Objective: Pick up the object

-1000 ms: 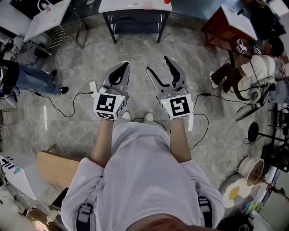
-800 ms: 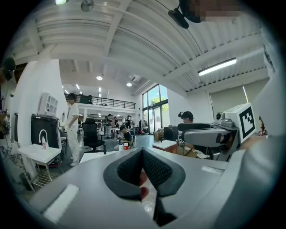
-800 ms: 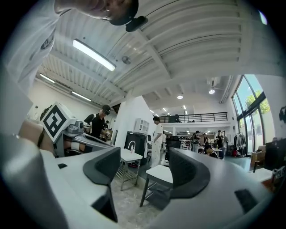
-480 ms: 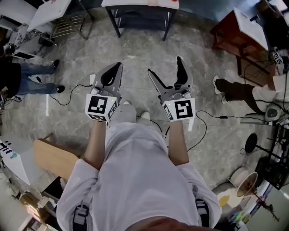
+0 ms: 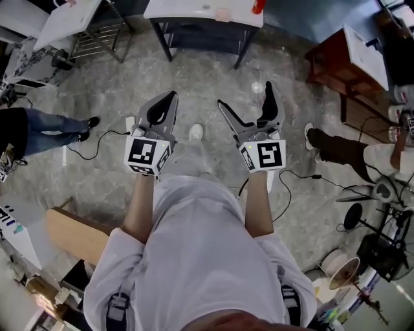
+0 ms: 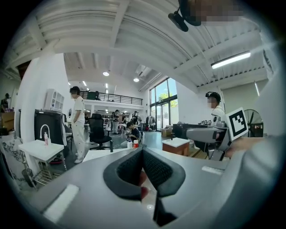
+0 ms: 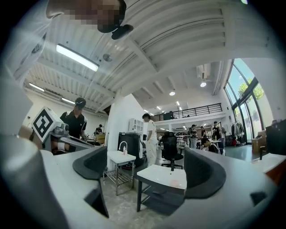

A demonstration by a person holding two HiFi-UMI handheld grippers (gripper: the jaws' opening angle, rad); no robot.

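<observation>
A white table [image 5: 194, 9] stands ahead at the top of the head view, with a pale pink item [image 5: 223, 14] and a red item [image 5: 258, 6] on it. Both grippers are held out over the bare stone floor, well short of it. My left gripper [image 5: 168, 98] is shut with nothing in it; its pads meet in the left gripper view [image 6: 143, 154]. My right gripper [image 5: 246, 97] has its jaws opening wide, with nothing between them. The right gripper [image 7: 154, 172] frames the white table [image 7: 156, 172] across the room, the pink item [image 7: 174, 182] on its top.
A second white table [image 5: 65, 19] and a wire rack stand at the far left, a brown table [image 5: 339, 61] at the right. A person's legs [image 5: 45, 126] are at the left and another's leg [image 5: 336, 145] at the right. Cables [image 5: 97, 145] cross the floor.
The right gripper's jaws have spread much wider. The left gripper stays shut. The white table has come nearer in the head view, and the people at both sides have shifted.
</observation>
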